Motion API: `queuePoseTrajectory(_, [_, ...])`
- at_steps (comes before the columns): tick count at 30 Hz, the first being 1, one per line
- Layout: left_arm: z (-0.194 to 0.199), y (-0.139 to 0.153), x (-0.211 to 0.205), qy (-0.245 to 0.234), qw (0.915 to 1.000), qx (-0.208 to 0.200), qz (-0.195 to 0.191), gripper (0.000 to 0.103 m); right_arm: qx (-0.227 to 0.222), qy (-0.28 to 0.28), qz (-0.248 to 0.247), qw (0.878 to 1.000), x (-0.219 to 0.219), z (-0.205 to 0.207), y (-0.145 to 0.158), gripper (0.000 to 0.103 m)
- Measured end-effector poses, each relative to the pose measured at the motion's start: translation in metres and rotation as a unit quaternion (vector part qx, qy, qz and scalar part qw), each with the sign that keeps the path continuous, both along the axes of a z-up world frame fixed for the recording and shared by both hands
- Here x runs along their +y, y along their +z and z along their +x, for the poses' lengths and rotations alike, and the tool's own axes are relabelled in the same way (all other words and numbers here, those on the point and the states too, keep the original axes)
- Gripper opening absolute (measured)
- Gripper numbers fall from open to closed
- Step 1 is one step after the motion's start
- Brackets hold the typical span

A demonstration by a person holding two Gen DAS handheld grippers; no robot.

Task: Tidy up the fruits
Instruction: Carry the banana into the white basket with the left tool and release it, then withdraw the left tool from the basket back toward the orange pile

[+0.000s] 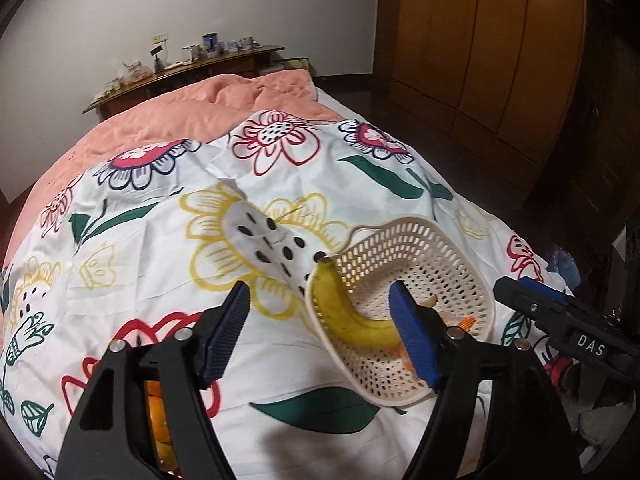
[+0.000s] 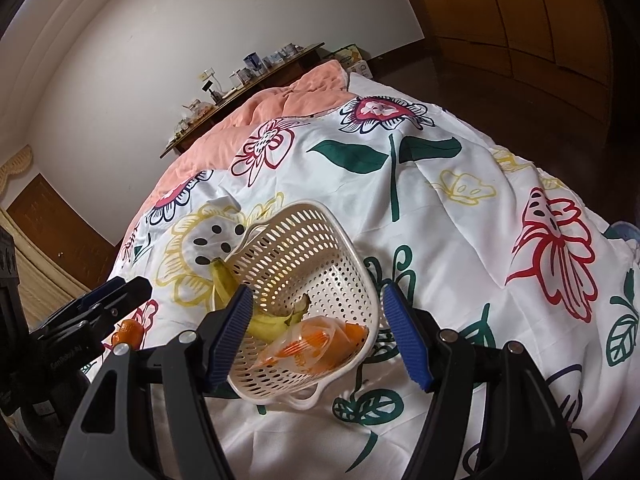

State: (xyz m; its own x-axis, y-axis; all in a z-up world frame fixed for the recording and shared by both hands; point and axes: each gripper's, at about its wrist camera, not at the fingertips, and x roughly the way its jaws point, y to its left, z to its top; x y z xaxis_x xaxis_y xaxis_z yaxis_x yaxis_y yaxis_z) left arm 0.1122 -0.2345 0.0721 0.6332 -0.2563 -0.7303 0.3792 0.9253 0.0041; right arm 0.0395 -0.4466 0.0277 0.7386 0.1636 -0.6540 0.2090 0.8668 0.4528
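Observation:
A white perforated basket [image 1: 400, 248] [image 2: 304, 248] lies tilted on the flowered sheet. A yellow banana [image 1: 352, 316] [image 2: 224, 276] curves inside it, its stem end poking over the rim. Beside the banana lies a clear bag of orange pieces [image 2: 312, 344] [image 1: 466, 323]. My left gripper [image 1: 320, 336] [image 2: 128, 286] is open just in front of the basket, its right pad over the banana's lower end without gripping it. My right gripper [image 2: 320, 336] [image 1: 514, 283] is open by the basket's right rim; the basket shows between and beyond its pads. A small orange fruit [image 2: 128, 330] lies under the left gripper.
The flowered sheet [image 1: 160, 248] covers the near bed, a pink quilt [image 1: 180, 112] the far end. A headboard shelf [image 1: 192, 60] carries cups and jars. A wooden wardrobe [image 1: 480, 40] stands on the right past the bed's edge and the dark floor.

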Motion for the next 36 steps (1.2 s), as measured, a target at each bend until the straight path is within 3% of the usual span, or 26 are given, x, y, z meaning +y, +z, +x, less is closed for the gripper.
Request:
queuePoseTrajectory(16, [-0.019, 0.012, 0.036, 0.044, 0.997, -0.055, 0.031, 0.095, -0.01, 0.029, -0.01, 0.999, 0.029, 0.0, 0.012, 0.074])
queuePoseTrajectory(36, [-0.044, 0.023, 0.091, 0.101, 0.9902, -0.092, 0.03, 0.099, -0.012, 0.086, -0.044, 0.995, 0.091, 0.001, 0.027, 0.078])
